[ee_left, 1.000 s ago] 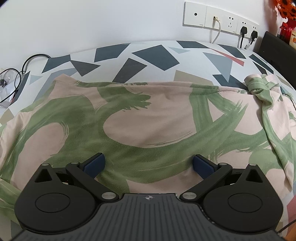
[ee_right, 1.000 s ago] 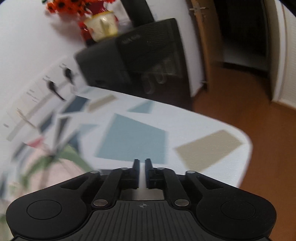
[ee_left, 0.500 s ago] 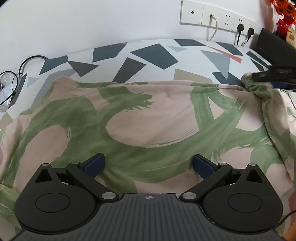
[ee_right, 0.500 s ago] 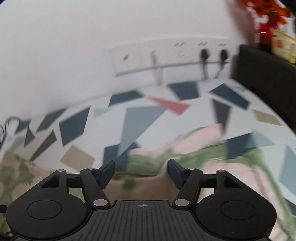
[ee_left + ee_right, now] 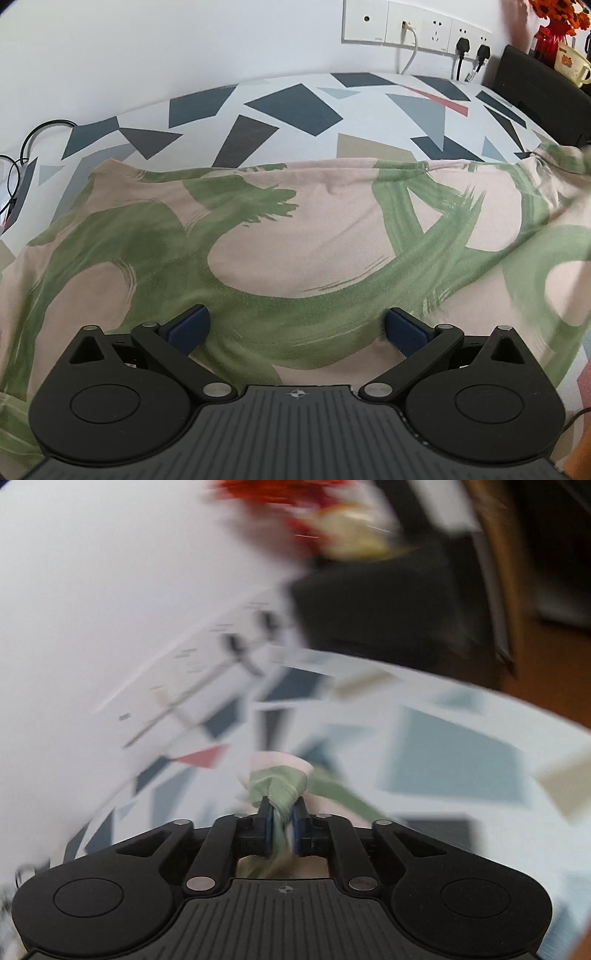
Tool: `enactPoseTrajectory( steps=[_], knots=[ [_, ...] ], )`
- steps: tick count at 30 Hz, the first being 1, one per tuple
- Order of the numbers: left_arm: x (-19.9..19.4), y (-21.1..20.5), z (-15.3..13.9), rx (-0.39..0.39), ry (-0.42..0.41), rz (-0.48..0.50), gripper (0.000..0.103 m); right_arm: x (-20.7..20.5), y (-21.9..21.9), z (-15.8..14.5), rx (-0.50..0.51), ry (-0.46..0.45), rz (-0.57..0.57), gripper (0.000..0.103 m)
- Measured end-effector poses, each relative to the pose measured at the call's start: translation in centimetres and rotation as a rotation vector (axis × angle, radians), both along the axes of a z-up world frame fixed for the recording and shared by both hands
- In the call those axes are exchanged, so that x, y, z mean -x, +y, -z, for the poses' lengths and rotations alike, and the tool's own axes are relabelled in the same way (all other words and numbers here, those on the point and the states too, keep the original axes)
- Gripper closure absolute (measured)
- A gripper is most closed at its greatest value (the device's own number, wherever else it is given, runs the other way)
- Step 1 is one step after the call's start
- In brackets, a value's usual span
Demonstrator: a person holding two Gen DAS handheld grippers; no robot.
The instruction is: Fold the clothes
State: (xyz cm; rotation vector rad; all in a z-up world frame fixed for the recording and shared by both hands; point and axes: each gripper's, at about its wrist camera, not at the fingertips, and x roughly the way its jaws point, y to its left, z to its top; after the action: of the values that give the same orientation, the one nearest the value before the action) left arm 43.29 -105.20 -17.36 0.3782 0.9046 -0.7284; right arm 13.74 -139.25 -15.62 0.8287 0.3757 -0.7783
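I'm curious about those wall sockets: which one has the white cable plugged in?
The second wall socket from the left holds the white cable. The leftmost panel is bare, and the two black plugs sit further right.

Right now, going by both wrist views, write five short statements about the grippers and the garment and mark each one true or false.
1. The right gripper pinches a bunch of the pink and green garment. True; its jaws have just been closing and the cloth sits between the pads.
2. The left gripper is clamped on the cloth. False; its jaws stand wide open above it.
3. The garment lies on a plain white sheet. False; the bedsheet has coloured geometric patches.
4. Plugs sit in the wall sockets. True.
5. The garment is already folded into a small neat square. False; it lies spread wide across the bed.
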Motion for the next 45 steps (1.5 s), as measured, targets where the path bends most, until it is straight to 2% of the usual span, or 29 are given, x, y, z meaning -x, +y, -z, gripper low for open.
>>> enactPoseTrajectory(
  steps=[3, 6, 8, 11, 16, 17, 18, 20, 24, 27, 31, 33, 35, 37, 38, 39, 41, 44, 45],
  knots=[
    [-0.2, -0.1, 0.0, -0.005, 0.005, 0.011, 0.000, 4.3, -1.1, 2.5, -0.137, 0.013, 0.119, 0.085],
    [-0.2, -0.2, 0.0, -0.005, 0.003, 0.008, 0.000, 6.7, -0.6, 3.5, -0.185, -0.043, 0.198, 0.081],
    [-0.2, -0.3, 0.0, -0.005, 0.004, 0.002, 0.000, 6.7, -0.5, 3.5, -0.178, -0.053, 0.197, 0.073],
    [-0.3, -0.6, 0.0, -0.006, 0.003, -0.007, 0.000, 6.3, -0.8, 3.9, -0.166, -0.069, 0.194, 0.067],
    [-0.3, -0.6, 0.1, -0.002, -0.001, -0.012, 0.000, 4.8, -3.1, 4.8, -0.231, -0.138, 0.197, 0.066],
    [-0.3, -0.6, 0.1, -0.001, -0.003, -0.011, 0.000, 4.5, -3.5, 4.8, -0.242, -0.150, 0.193, 0.069],
    [-0.3, -0.6, 0.1, -0.001, -0.004, -0.005, 0.000, 4.2, -3.8, 4.7, -0.251, -0.151, 0.182, 0.082],
    [-0.4, -0.6, 0.0, -0.003, -0.004, 0.007, 0.000, 3.5, -3.9, 3.5, -0.224, -0.145, 0.159, 0.100],
    [-0.9, -0.8, 0.0, -0.014, 0.008, 0.040, 0.000, 4.0, -3.3, -0.9, -0.139, -0.216, 0.137, 0.101],
    [-1.1, -0.8, -0.1, -0.016, 0.012, 0.058, 0.000, 5.8, -2.7, -3.6, -0.105, -0.236, 0.141, 0.101],
    [-1.1, -0.8, 0.0, -0.014, 0.011, 0.070, 0.000, 7.4, -2.4, -1.9, -0.142, -0.100, 0.137, 0.101],
    [-1.2, -0.8, 0.0, -0.013, 0.011, 0.073, 0.000, 7.9, -2.8, 0.2, -0.191, 0.012, 0.153, 0.096],
    [-1.3, -0.9, -0.1, -0.017, 0.015, 0.078, 0.000, 8.4, -3.0, 2.1, -0.230, 0.125, 0.228, 0.094],
    [-1.3, -0.9, -0.1, -0.021, 0.022, 0.080, 0.000, 8.9, -2.4, 2.0, -0.211, 0.115, 0.270, 0.087],
    [-1.3, -0.9, -0.1, -0.023, 0.026, 0.083, 0.000, 8.8, -2.0, 1.5, -0.179, 0.095, 0.265, 0.078],
    [-1.3, -0.8, -0.2, -0.023, 0.033, 0.088, 0.001, 8.3, -1.7, 0.9, -0.140, 0.090, 0.245, 0.071],
    [-1.2, -0.4, -0.5, -0.014, 0.059, 0.090, 0.001, 6.4, -1.4, -0.3, -0.055, 0.087, 0.161, 0.068],
    [-1.0, 1.1, -1.2, 0.029, 0.122, 0.058, 0.001, 2.2, -1.5, -1.2, 0.003, 0.073, -0.006, 0.061],
    [-0.9, 1.6, -1.4, 0.044, 0.143, 0.044, 0.001, 0.5, -1.4, -1.2, 0.005, 0.084, -0.069, 0.056]
  ],
)
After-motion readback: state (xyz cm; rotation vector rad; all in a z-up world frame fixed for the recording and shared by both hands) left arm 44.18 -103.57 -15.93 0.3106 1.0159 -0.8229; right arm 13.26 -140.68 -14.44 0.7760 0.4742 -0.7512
